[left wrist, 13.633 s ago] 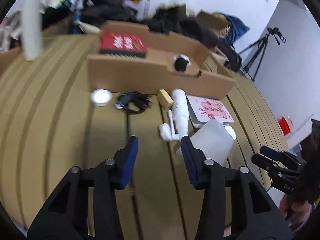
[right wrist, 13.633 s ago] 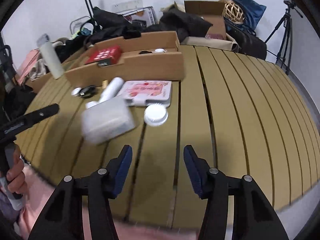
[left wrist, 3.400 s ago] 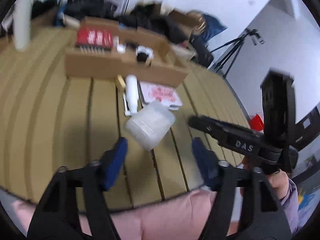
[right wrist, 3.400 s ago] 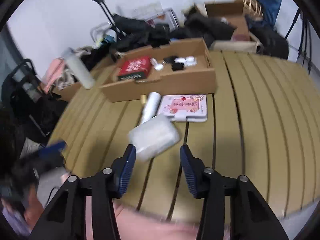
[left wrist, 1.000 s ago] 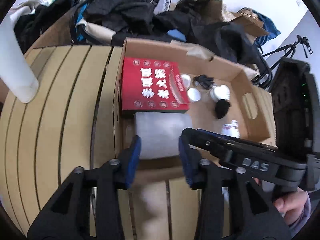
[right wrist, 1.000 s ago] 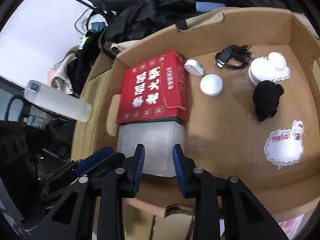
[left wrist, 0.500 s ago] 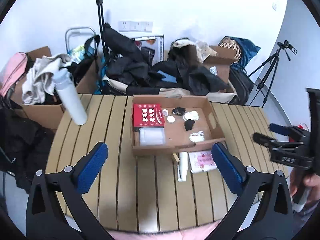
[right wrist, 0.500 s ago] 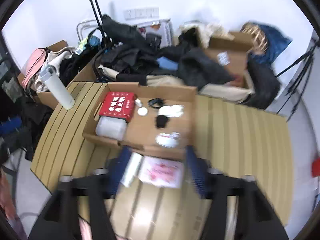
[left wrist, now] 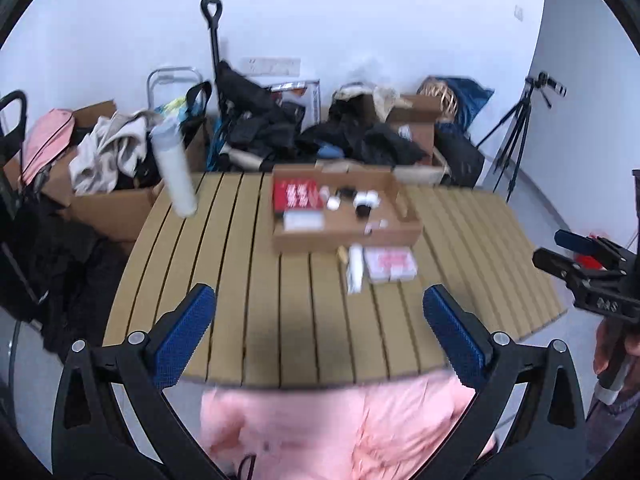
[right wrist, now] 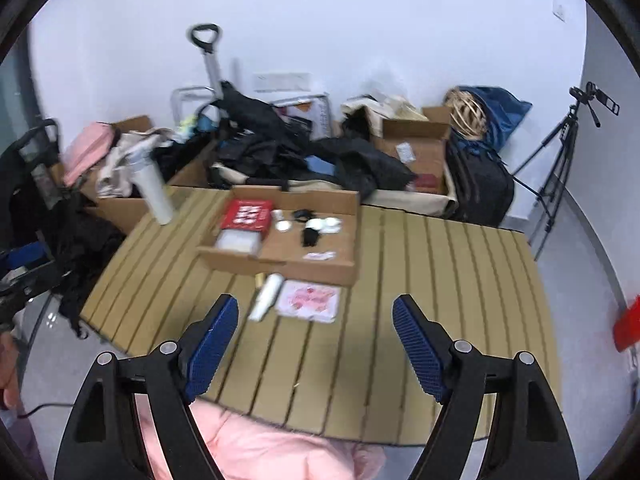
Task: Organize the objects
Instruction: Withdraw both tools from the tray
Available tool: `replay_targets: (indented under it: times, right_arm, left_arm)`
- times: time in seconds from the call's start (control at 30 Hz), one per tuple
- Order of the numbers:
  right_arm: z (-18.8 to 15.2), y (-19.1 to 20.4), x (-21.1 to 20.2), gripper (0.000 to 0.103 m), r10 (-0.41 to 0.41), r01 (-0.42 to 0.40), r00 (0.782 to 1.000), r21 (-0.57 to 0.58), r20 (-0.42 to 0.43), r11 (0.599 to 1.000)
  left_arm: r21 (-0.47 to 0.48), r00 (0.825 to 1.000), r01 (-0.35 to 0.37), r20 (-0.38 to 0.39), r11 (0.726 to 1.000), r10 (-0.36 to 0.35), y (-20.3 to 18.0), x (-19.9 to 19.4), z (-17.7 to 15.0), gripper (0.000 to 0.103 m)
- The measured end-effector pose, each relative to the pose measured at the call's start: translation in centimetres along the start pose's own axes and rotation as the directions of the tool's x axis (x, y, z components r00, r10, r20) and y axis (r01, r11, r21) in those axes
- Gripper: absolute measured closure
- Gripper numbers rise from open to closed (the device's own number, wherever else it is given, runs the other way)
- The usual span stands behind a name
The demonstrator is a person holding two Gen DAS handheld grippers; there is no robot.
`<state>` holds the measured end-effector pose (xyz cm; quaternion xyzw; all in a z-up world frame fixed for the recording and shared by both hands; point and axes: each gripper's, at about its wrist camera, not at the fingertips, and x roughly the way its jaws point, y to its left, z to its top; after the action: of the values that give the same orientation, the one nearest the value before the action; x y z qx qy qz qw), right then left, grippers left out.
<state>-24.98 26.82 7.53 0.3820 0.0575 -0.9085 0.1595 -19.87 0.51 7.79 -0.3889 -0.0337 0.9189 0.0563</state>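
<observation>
Fingers of the left gripper stand spread wide at the bottom of the left wrist view, blue pads facing each other with nothing between them. Both pairs have just been opening. The right gripper shows the same in its own view: its fingers are apart and empty above the near edge of the table.

Past the pads, a pink padded garment fills the lower middle of the left view, and the slatted tan table runs up from it. Near the centre of the right view a white tube lies on the slats, with a pink-printed flat pack just to its right and a small yellowish piece at its upper end, all just in front of the cardboard box.

Inside the box, a translucent plastic container sits in the lower left corner, touching the red box above it in the frame. To the right on the box floor are small white round items, a black cable, a dark lump and a small sticker.

A white bottle stands at the table's upper left edge. Behind the table bags, dark clothing and open cartons pile against the wall, and a tripod stands at the right. In the left view the right gripper appears at the right edge.
</observation>
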Motion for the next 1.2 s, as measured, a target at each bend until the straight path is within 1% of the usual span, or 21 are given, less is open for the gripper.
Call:
replay_targets:
  times: [0.07,0.1,0.13,0.23,0.27,0.3,0.37,0.43,0.53,0.6,0.7,0.8,0.93,1.0,1.07,1.13,1.2]
  right_arm:
    - [-2.9,1.5,-0.7,0.02,0.011,-0.011,1.0,-0.03,-0.013,0.999]
    - [-4.7,2.4,-1.2,0.02,0.012,-0.013,1.0,-0.038,-0.014,0.999]
    - [-6.5,3.1,-1.8,0.02,0.014,-0.014,1.0,-0.036,-0.013,0.999]
    - [-11.2,4.5,-3.1,0.02,0.048,-0.048,0.999,-0.007,-0.008,0.999]
    - [-13.1,4.9,-3.5,0.02,0.069,-0.069,0.998,0.018,-0.011,0.997]
    - [-14.3,4.9,-3.7,0.02,0.084,-0.084,0.996,0.04,-0.012,0.996]
    - [-16.6,5.1,-3.4,0.02,0.122,-0.119,0.992,0.098,-0.023,0.988]
    - [-17.5,5.2,-2.9,0.02,0.134,-0.129,0.99,0.123,-0.037,0.984]
    - [-17.7,5.3,-2.3,0.02,0.094,-0.085,0.994,0.14,-0.054,0.986]
    - [-17.7,5.2,-2.7,0.02,0.096,-0.09,0.995,0.145,-0.033,0.985]
    - [-18.0,4.9,-2.4,0.02,0.116,-0.113,0.993,0.172,-0.013,0.979]
    - [-18.3,4.4,-0.5,0.02,0.073,-0.062,0.996,0.186,-0.051,0.981]
    - [-18.1,3.1,3.0,0.02,0.106,-0.08,0.988,0.219,-0.11,0.973]
    - [-17.5,2.6,5.0,0.02,0.117,-0.088,0.984,0.21,-0.131,0.974]
    - [-16.4,2.2,7.0,0.02,0.115,-0.086,0.983,0.195,-0.141,0.977]
    - [-14.4,1.9,9.8,0.02,0.128,-0.099,0.98,0.186,-0.152,0.978]
    - [-11.9,2.3,12.8,0.02,0.147,-0.124,0.979,0.158,-0.142,0.98]
  left_arm:
    - [-0.011,1.0,0.018,-0.008,1.0,-0.018,0.0,-1.2,-2.8,0.0]
    - [0.001,0.999,0.037,0.003,0.999,-0.037,0.0,-2.0,-4.4,0.0]
    - [0.011,0.999,0.041,0.013,0.999,-0.042,0.1,-2.7,-5.8,0.0]
    - [0.046,1.0,0.009,0.029,0.999,-0.01,0.6,-4.3,-10.3,0.0]
    - [0.045,1.0,0.001,0.023,0.999,-0.002,0.9,-4.5,-11.4,0.0]
    - [0.036,1.0,-0.005,-0.002,0.999,0.006,1.1,-4.4,-12.7,0.0]
    - [0.031,0.998,0.008,-0.058,0.999,-0.006,1.2,-3.7,-13.8,0.0]
    - [0.014,0.997,0.007,-0.079,1.0,-0.006,1.3,-3.2,-14.0,0.0]
    - [-0.003,0.999,0.007,-0.051,1.0,-0.007,1.3,-3.2,-13.6,0.0]
    - [0.001,0.999,0.007,-0.054,1.0,-0.007,1.3,-2.9,-14.0,0.0]
    - [0.022,0.997,-0.002,-0.082,1.0,0.004,1.3,-1.4,-14.8,0.0]
    - [0.056,0.993,0.007,-0.116,0.998,0.0,0.7,0.6,-15.2,0.0]
    - [0.065,0.986,0.015,-0.167,0.998,-0.004,0.1,4.4,-14.5,0.0]
    - [0.056,0.982,0.012,-0.188,0.998,-0.001,0.1,6.7,-13.5,0.0]
    - [0.043,0.98,-0.007,-0.2,0.999,0.016,0.4,8.6,-12.5,0.0]
    - [0.012,0.977,-0.021,-0.213,1.0,0.023,1.2,10.6,-11.1,0.0]
    - [-0.015,0.975,-0.036,-0.221,0.999,0.032,2.2,12.4,-9.8,0.0]
